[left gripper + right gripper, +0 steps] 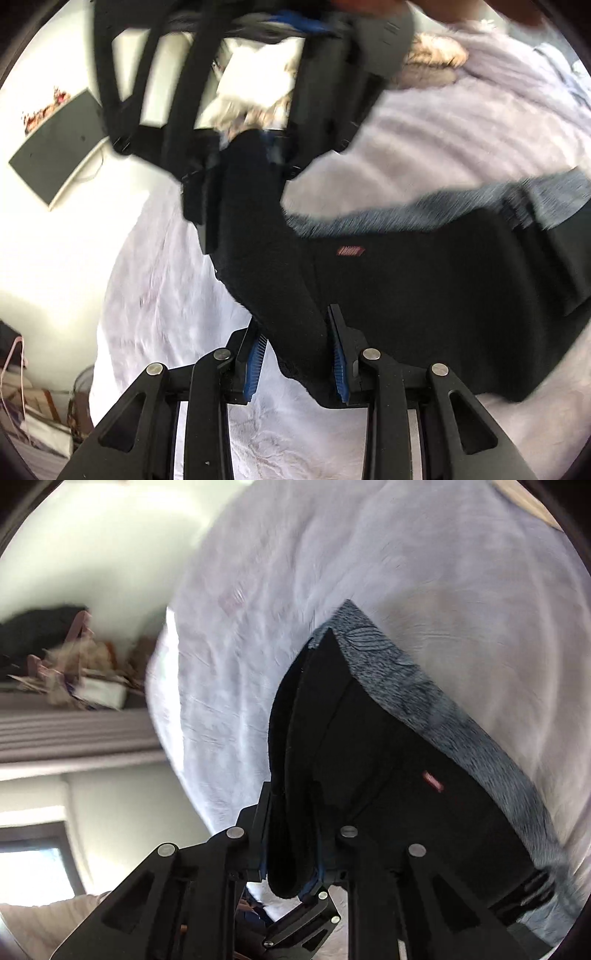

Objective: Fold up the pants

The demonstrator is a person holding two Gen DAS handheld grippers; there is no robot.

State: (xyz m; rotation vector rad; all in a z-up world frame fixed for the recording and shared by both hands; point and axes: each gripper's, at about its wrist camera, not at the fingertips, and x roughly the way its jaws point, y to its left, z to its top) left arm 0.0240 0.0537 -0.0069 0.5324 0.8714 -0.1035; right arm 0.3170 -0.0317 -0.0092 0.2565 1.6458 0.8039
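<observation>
The black pants (424, 291) with a grey fleece inner side and a small red label lie partly on a white bed sheet (166, 295). My left gripper (299, 354) is shut on a bunched black edge of the pants. The right gripper (255, 155) shows at the top of the left wrist view, holding the same strip of fabric farther along. In the right wrist view, my right gripper (291, 849) is shut on a thick fold of the pants (388, 768), lifted above the sheet (295, 609). The grey lining (424, 698) runs along the pants' upper edge.
A dark flat panel (55, 147) hangs on the white wall at the left. Pillows and crumpled bedding (258, 77) lie at the head of the bed. Clutter (74, 672) sits on a shelf beside the bed. A window (33, 867) is at the lower left.
</observation>
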